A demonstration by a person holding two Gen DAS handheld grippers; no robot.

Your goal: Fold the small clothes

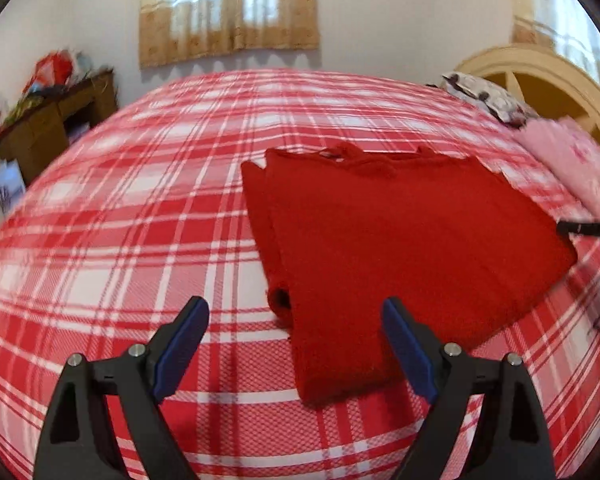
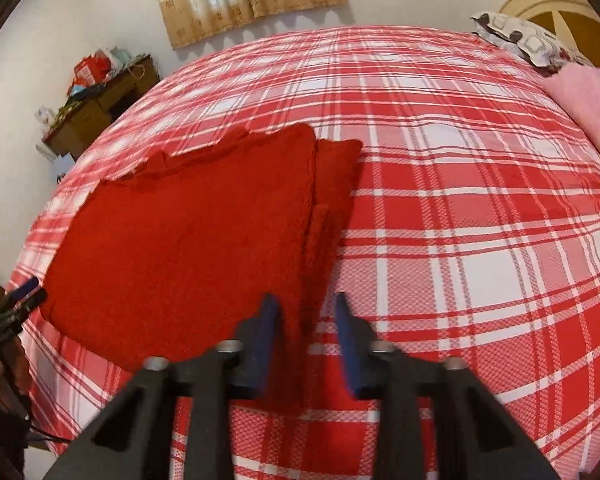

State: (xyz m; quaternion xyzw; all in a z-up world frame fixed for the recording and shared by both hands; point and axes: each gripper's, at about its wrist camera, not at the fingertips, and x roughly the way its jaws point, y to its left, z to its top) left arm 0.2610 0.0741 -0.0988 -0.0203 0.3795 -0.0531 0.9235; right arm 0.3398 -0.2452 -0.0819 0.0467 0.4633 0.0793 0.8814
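Red garment (image 1: pixel 400 248) flat on plaid bed (image 1: pixel 140 208), left hand-held gripper (image 1: pixel 296 344) wide, empty, right hand-held gripper (image 2: pixel 306 320) narrowed over hem, gripping nothing

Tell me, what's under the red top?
The red top lies flat on the red-and-white checked bedspread, which shows all around it. A folded-in sleeve peeks out along one side. Whatever lies beneath its middle is covered.
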